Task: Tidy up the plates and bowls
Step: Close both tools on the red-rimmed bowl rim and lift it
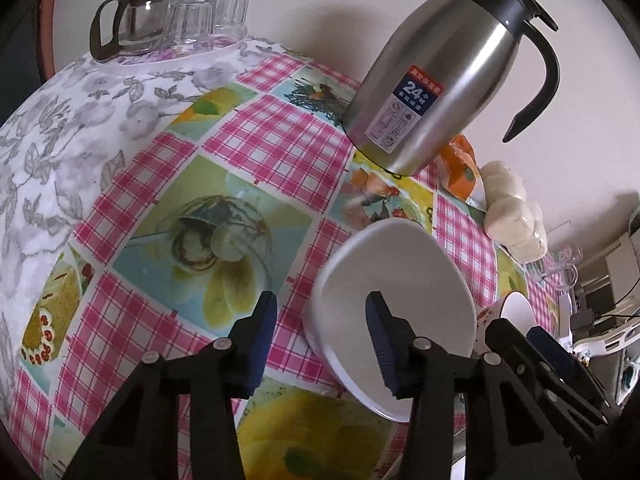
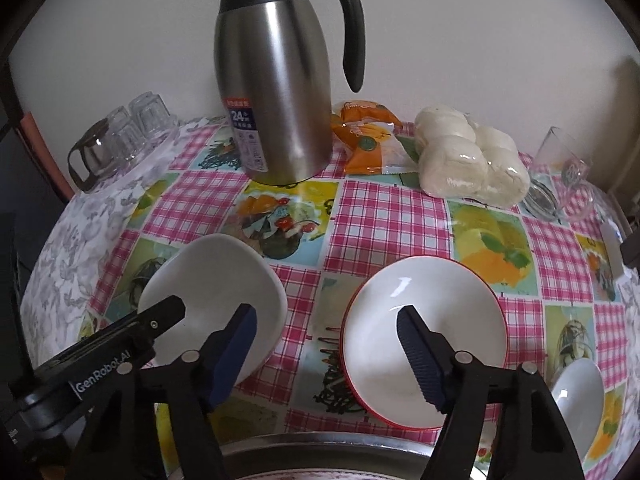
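A white squarish plate [image 1: 400,280] lies on the checked tablecloth; it also shows in the right wrist view [image 2: 216,276]. My left gripper [image 1: 322,344] is open, its right finger over the plate and its left finger beside the plate's left rim. A red-rimmed white bowl [image 2: 424,320] sits right of the plate. My right gripper [image 2: 332,352] is open, its right finger over the bowl's near left side and its left finger over the plate's near edge. A small white bowl [image 2: 580,392] sits at the near right. The right gripper's fingers [image 1: 520,344] show in the left view.
A steel thermos jug [image 2: 276,92] stands behind the plate. Beside it lie an orange snack bag [image 2: 368,140] and a pack of white buns [image 2: 468,156]. Upturned glasses and a glass pot [image 1: 160,20] stand at the far left. Glassware [image 2: 568,172] stands far right. A metal basin rim [image 2: 328,444] is at the near edge.
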